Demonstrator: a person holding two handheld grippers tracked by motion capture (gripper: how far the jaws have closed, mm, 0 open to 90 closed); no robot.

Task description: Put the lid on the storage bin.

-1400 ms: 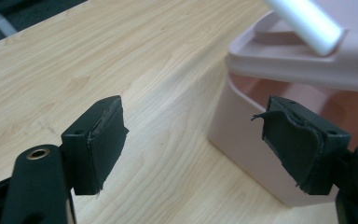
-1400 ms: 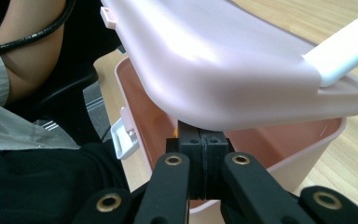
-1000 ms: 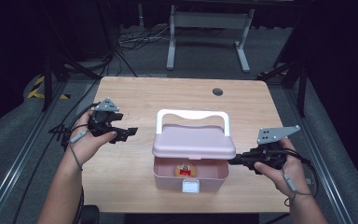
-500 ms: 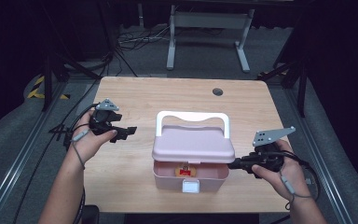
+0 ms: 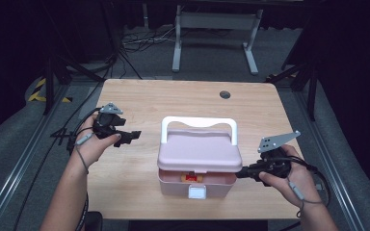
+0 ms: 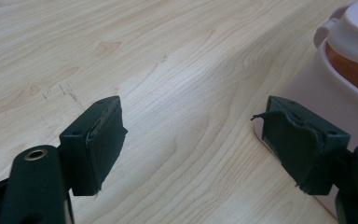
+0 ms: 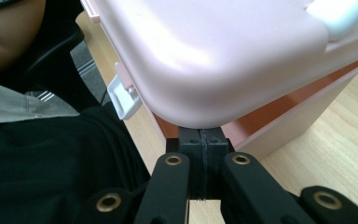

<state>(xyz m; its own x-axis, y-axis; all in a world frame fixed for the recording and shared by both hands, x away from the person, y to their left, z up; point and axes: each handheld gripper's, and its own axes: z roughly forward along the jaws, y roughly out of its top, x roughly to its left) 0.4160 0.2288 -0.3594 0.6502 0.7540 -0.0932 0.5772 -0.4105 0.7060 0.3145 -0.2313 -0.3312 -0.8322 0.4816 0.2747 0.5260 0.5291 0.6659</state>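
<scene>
The right gripper [image 7: 204, 140], jaws pressed together, wedges under the glossy pink lid [image 7: 214, 56], apparently to prop it ajar. The rounded plastic storage box [image 5: 196, 183] (white latch, white handle) sits mid-table. The left gripper [image 6: 191, 144] hangs wide open over pale woodgrain beside it.

The pink box [image 5: 198, 161] stands in the middle of the table [image 5: 139, 96] and blocks the way between both hands. Wide bare wood lies behind it and at its left side.
</scene>
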